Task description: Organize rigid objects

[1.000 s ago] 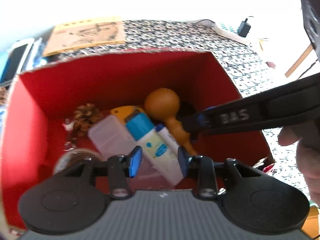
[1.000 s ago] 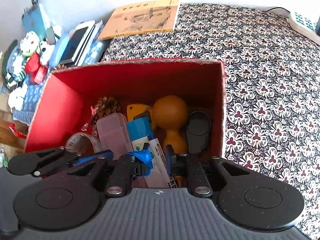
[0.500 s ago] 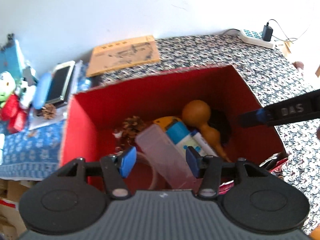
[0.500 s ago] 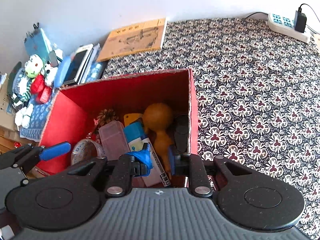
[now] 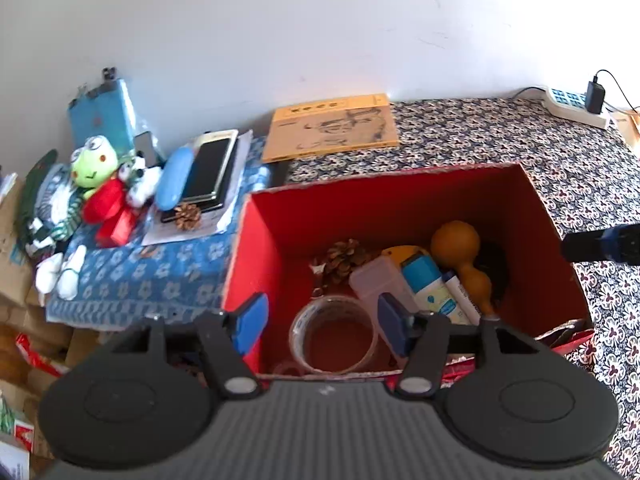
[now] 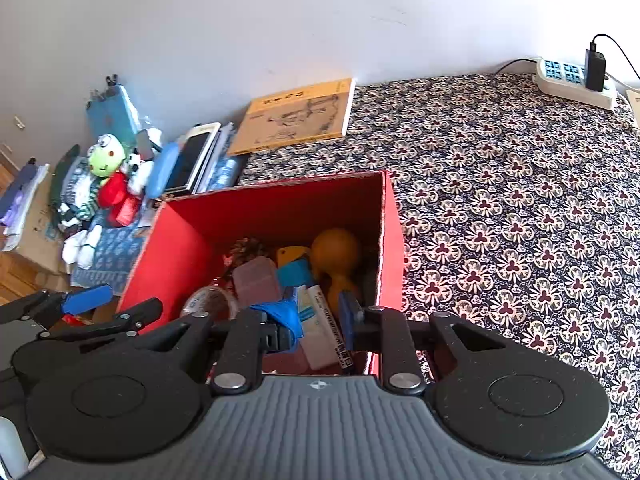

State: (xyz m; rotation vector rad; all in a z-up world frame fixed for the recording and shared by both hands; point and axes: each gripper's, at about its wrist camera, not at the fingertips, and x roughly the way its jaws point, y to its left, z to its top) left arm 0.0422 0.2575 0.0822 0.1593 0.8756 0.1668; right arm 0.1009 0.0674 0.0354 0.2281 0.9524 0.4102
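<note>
Both grippers hang above the red box [image 5: 400, 200], and neither has anything in its grip: the left gripper [image 5: 318, 324] is spread wide, while the right gripper [image 6: 320, 318] is parted by a narrower gap. Down in the box sit a tape roll [image 5: 334, 334], a pinecone [image 5: 344, 258], a clear plastic case [image 5: 380, 284], a blue-capped tube [image 5: 428, 284] and a brown gourd [image 5: 460, 252], all crowded toward the right wall.

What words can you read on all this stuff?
Nothing can be read for sure.
Yellow book: title characters on cover, too blurred.
White tube in the red box: dark print down its side, too small.
Blue-capped bottle: blue drop logo, no readable words.
</note>
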